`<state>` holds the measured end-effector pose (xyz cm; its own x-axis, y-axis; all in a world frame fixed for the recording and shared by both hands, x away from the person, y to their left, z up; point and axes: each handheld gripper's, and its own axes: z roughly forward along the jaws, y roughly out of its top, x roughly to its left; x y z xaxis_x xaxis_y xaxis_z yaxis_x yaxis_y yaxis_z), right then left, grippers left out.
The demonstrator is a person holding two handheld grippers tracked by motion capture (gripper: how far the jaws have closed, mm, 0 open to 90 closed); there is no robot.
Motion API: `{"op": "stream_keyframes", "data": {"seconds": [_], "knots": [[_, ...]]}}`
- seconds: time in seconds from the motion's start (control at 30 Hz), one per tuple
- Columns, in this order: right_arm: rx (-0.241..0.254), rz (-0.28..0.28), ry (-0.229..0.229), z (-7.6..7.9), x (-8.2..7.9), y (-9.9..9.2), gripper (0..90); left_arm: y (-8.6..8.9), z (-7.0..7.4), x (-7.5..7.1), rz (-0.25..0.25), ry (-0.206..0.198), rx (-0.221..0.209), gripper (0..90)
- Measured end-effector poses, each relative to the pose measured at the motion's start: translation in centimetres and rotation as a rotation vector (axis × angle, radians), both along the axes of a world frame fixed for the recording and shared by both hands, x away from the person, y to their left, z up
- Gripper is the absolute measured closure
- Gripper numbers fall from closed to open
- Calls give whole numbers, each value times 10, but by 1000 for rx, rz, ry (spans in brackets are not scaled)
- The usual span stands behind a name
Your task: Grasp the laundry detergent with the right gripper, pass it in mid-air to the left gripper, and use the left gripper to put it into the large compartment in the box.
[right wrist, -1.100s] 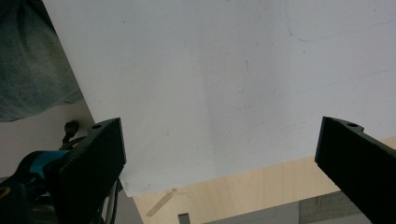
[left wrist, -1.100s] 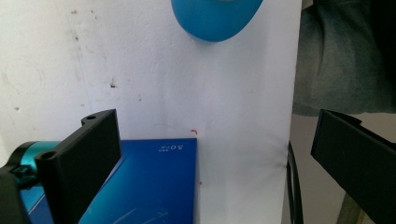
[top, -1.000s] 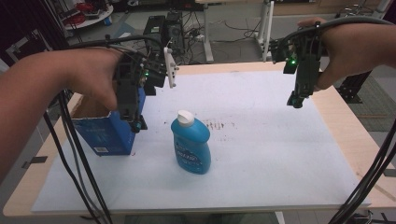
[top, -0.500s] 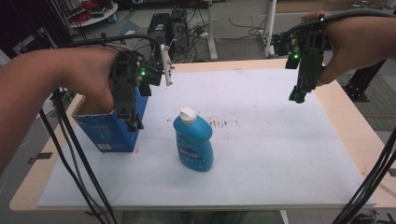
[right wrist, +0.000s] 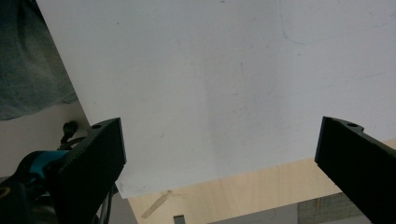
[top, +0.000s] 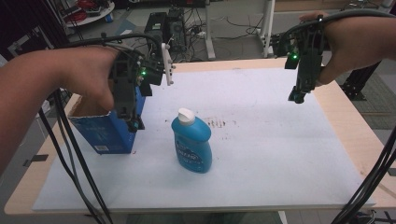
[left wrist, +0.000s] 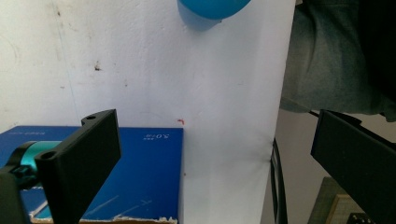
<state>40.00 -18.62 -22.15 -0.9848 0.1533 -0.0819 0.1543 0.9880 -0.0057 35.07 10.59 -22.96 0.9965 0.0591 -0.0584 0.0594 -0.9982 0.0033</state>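
A blue detergent bottle (top: pixel 191 142) with a white cap stands upright in the middle of the white mat (top: pixel 261 154). Left of it stands an open-topped blue carton (top: pixel 109 133). My left gripper (top: pixel 134 122) hangs over the carton's right edge, pointing down. In the left gripper view, its jaws (left wrist: pixel 215 158) are open with nothing between them; the carton (left wrist: pixel 144 177) lies under one jaw and the bottle's base (left wrist: pixel 215 7) shows at the top. My right gripper (top: pixel 297 97) hovers over the mat's far right. It is open (right wrist: pixel 219 168) and holds nothing.
The wooden table (top: pixel 355 135) shows around the mat, and its edge (right wrist: pixel 233 196) appears in the right gripper view. Cables (top: pixel 70 154) trail from both grippers. Equipment and a desk leg (top: pixel 210 32) stand on the floor beyond the table.
My left gripper has sunk slightly beside the carton. The right gripper has drifted a little to the right. The bottle and carton have not moved.
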Motion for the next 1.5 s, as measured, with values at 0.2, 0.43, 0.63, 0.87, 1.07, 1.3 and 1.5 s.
{"op": "stream_keyframes", "data": {"seconds": [0.2,0.43,0.63,0.87,1.07,1.3,1.5], "knots": [[2,3,-2,2,-1,-2,9,-2,-2,0,0,5,6,17],[11,2,-9,4,-2,-5,9,-2,-1,1,5,10,7,17],[9,-10,-17,3,-4,-8,8,-2,-2,1,0,6,4,17],[29,-7,-42,5,-10,-9,8,-1,-2,1,1,1,5,17],[128,-13,-61,9,-18,-12,9,0,-2,-1,3,-4,2,17],[243,-17,-67,12,-28,-13,9,0,-3,-2,-2,-8,-1,17],[333,-41,-39,9,-33,-15,9,1,-3,-2,-4,-8,-3,17]]}}
